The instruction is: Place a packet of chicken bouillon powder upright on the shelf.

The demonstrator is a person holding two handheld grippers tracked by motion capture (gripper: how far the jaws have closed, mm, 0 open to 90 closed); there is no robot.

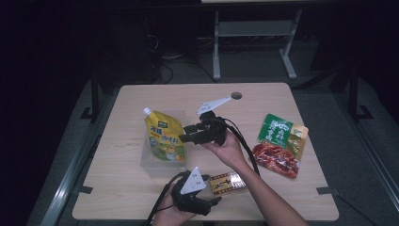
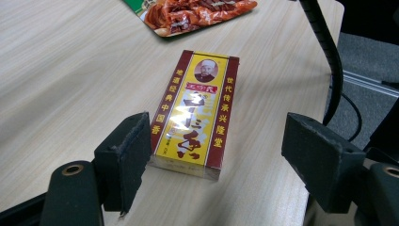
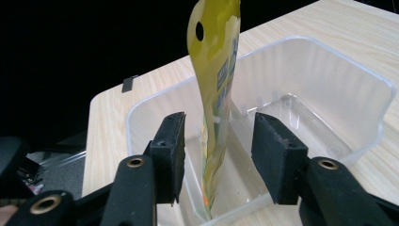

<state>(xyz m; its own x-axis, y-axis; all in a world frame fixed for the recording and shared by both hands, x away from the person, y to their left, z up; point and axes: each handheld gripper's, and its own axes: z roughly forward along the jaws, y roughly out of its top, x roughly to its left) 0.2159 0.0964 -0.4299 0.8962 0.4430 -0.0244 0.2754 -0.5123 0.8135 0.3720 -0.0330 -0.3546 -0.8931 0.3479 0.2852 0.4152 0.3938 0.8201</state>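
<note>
A yellow spouted pouch [image 1: 164,136] stands upright in a clear plastic bin [image 1: 149,167] left of the table's middle. My right gripper [image 1: 185,133] points at it from the right. In the right gripper view the pouch [image 3: 216,70] hangs edge-on between the two pads, which stand apart from it, so the right gripper [image 3: 219,157] is open. A red and yellow flat box [image 1: 228,182] lies near the front edge. My left gripper [image 1: 212,205] sits just left of it, open. In the left gripper view the box's [image 2: 195,113] near end lies between the wide pads of the left gripper [image 2: 214,165], untouched.
A green and red snack bag [image 1: 280,143] lies flat at the table's right side, and its corner [image 2: 188,12] is beyond the box. The right gripper's black cable [image 1: 247,150] runs across the table toward the front. The bin's rim [image 3: 329,52] is low and translucent.
</note>
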